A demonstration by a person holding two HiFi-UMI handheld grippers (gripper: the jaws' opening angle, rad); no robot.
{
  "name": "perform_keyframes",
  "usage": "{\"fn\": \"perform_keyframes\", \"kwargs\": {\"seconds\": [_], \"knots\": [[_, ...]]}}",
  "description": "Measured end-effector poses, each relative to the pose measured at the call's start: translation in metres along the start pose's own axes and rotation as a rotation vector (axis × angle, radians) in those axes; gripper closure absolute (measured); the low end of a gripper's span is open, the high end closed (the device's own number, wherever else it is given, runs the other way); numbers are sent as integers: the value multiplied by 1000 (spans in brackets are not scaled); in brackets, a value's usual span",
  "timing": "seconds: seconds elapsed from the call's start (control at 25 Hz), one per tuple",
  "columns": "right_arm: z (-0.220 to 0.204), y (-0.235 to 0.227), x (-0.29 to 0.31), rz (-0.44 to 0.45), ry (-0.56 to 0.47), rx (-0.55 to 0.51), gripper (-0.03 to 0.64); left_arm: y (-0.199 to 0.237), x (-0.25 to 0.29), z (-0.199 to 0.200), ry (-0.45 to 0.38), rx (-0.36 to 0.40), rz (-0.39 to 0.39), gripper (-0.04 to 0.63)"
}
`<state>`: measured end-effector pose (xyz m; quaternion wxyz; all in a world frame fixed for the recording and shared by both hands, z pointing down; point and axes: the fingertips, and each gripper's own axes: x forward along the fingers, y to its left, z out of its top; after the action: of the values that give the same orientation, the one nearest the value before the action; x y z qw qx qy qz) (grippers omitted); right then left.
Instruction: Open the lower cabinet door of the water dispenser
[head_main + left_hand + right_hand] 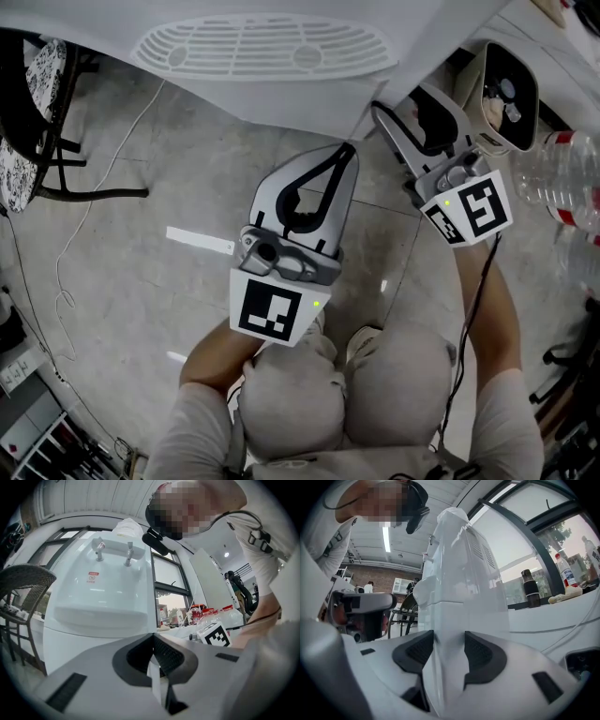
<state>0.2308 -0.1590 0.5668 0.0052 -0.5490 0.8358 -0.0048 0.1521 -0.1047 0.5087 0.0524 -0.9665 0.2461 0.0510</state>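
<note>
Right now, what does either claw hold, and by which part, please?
Nothing is held. The right claw stands open astride an edge of the white plastic water dispenser; the left claw is shut, empty.

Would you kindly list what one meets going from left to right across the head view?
chair → left hand-held gripper → right hand-held gripper → water bottle
</note>
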Motion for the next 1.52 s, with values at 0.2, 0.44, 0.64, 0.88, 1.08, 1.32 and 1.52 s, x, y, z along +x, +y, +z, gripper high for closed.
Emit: {"fn": "perform_keyframes", "kwargs": {"seconds": [0.2,0.44,0.64,0.88,1.08,1.32,1.52], "knots": [[0,0,-2,-16,-17,12,422,-5,0,7,-13,11,-4,592],[0,6,-6,-18,-25,9,425,-8,-10,13,1,30,-5,592],[1,36,-25,52,-23,11,434,-1,-22,18,3,30,24,592],[-1,73,-44,143,-1,9,446,1,-44,15,12,37,77,592],[-1,97,-48,173,-9,10,449,7,-67,17,37,66,126,592],[2,136,-53,258,-47,15,555,19,-91,27,48,100,184,592],[6,167,-49,345,-83,45,552,32,-110,38,61,146,225,592]]}}
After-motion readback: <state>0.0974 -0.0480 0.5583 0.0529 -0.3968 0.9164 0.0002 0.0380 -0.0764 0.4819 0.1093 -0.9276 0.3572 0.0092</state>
